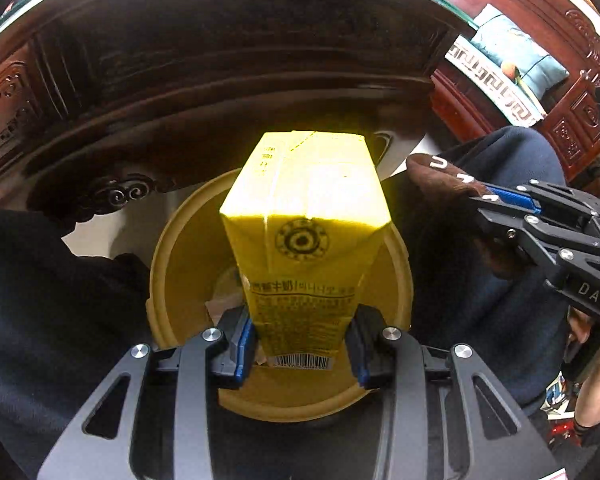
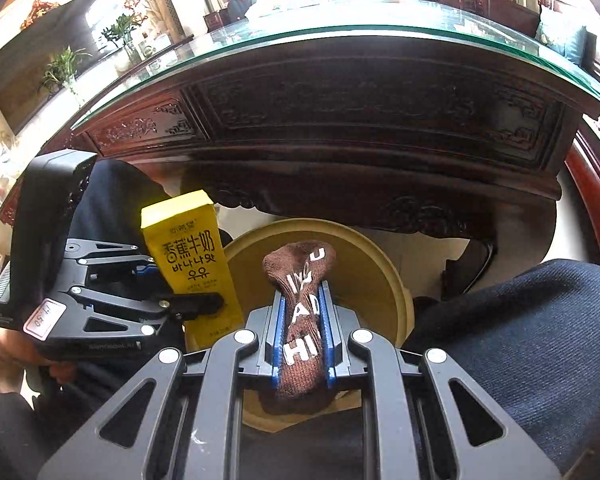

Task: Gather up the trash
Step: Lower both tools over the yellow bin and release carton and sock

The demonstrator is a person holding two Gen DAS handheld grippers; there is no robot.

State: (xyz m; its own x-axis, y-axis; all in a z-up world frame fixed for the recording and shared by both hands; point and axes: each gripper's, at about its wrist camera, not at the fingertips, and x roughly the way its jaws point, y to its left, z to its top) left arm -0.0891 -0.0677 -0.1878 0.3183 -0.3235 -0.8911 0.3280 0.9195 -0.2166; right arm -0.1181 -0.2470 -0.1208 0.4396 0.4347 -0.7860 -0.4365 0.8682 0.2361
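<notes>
The left gripper (image 1: 300,338) is clenched on a yellow banana milk carton (image 1: 306,224), its blue pads pressing the two sides of the carton near the barcode end. The carton is held directly above the open mouth of a round yellow trash bin (image 1: 400,276), and it hides most of the opening in the left wrist view. Inside the bin, beside the carton, some pale crumpled trash (image 1: 220,300) can be seen, but what it is I cannot tell.

The right gripper (image 2: 303,334) is grasping a brown sock (image 2: 300,292) with white letters, squeezed narrow between the pads. The toe end of the sock points out over the rim of the same bin (image 2: 380,276), and the other end hangs down below the fingers.

The two grippers are near each other, the carton just beside the sock on its left in the right wrist view. Behind the bin stands a dark carved wooden table (image 2: 360,120) with a glass top (image 2: 340,26); its carved lower edge is close above the far rim. The person's legs in dark blue trousers (image 2: 520,340) are on both sides of the bin.
</notes>
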